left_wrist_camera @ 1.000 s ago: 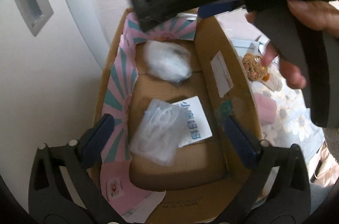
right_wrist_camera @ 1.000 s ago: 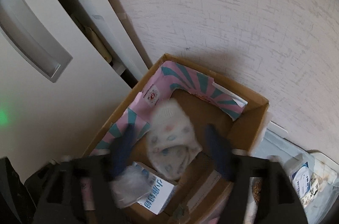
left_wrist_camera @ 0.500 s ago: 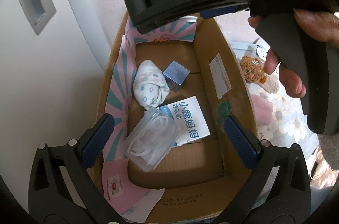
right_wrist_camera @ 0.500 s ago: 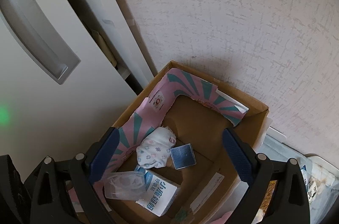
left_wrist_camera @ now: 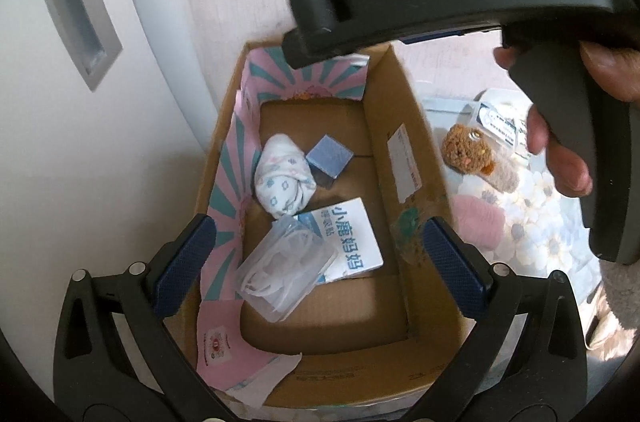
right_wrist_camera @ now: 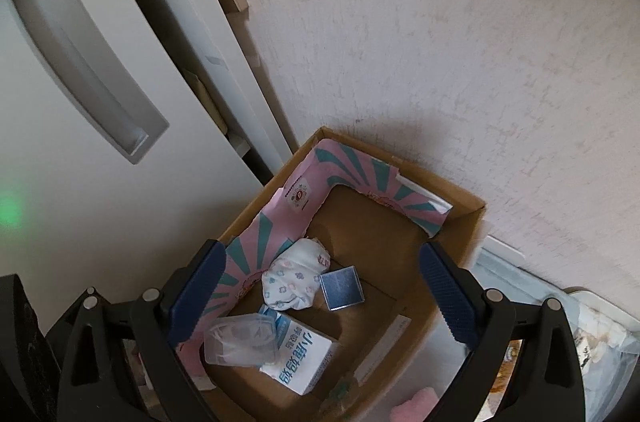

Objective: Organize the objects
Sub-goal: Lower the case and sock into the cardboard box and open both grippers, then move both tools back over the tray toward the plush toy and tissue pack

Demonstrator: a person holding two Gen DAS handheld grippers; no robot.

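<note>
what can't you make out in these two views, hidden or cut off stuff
- Clear case, left wrist view: contents only a pale tangle; too cloudy to name.
- White packet, both views: its near corner lies under the clear case.
- Right gripper's fingertips, left wrist view: its own black body covers them.
- Pink fuzzy item, right wrist view: cut off by the bottom edge.
- Bag, right wrist view: contents too blurred to identify, partly behind the finger.

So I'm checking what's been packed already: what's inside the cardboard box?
Inside the cardboard box: a rolled floral cloth, a small blue square, a white carton and a clear plastic case lying partly on it. Whatever sits under the carton is hidden.
</note>
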